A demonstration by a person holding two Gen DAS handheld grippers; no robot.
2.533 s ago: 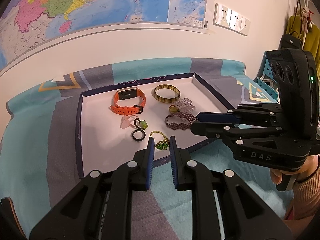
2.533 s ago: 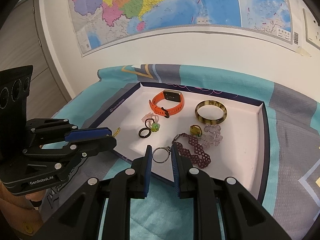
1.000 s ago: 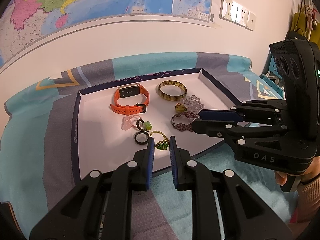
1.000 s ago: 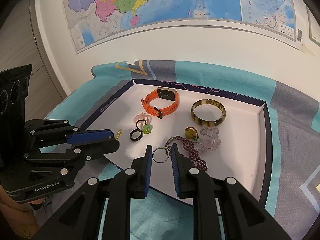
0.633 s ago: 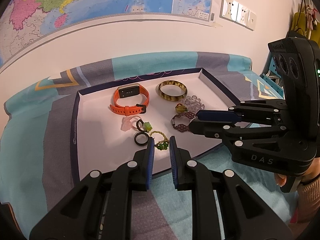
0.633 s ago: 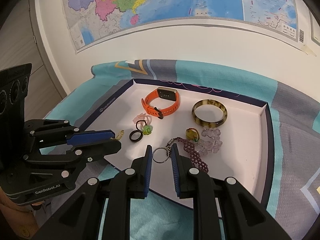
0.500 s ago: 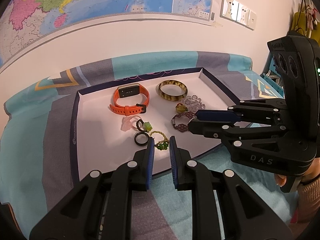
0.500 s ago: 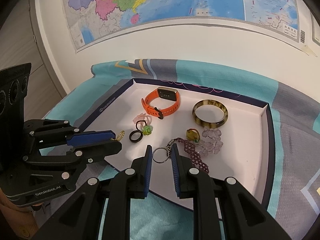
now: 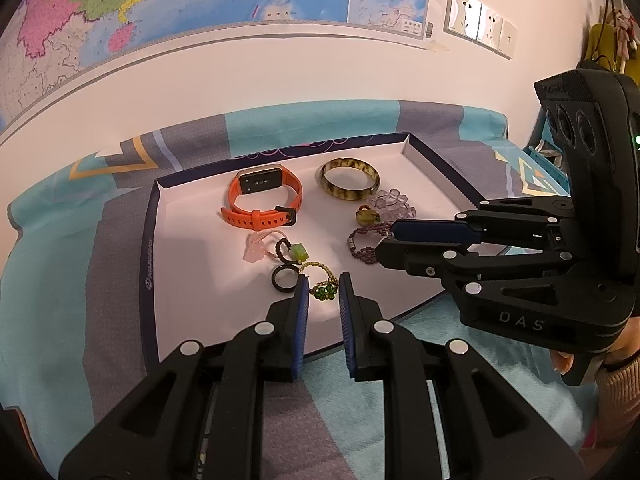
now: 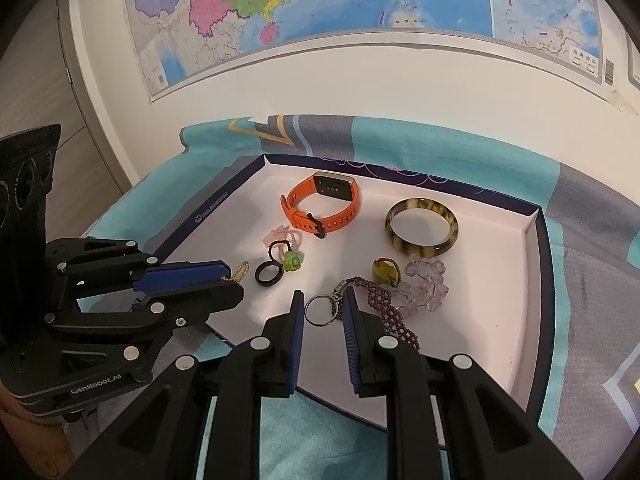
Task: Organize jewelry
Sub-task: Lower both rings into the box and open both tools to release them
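Observation:
A white tray (image 9: 150, 248) with a dark rim lies on a patterned cloth and holds the jewelry. My left gripper (image 9: 323, 280) is over its near edge, shut on a green bead ring (image 9: 325, 291) with a gold loop. My right gripper (image 10: 320, 294) is shut on the key ring (image 10: 308, 314) of a purple beaded bracelet (image 10: 384, 300). Lying loose are an orange watch (image 9: 240, 216), a brown bangle (image 9: 348, 196), a clear bead bracelet (image 9: 394, 206), a yellow bead ring (image 9: 366, 216), a black ring (image 9: 274, 278), a green flower bead (image 9: 299, 251) and a pink charm (image 9: 254, 252).
The tray sits against a white wall with a large map (image 9: 180, 8) and light switches (image 9: 480, 26). A person's hand and sleeve (image 9: 616, 380) hold the right gripper at the right. A cabinet door (image 10: 48, 80) stands on the left.
Both views shifted slightly against the tray between the oldest frames and a second ago. Since then nothing has visibly moved, and both grippers stay closed as before.

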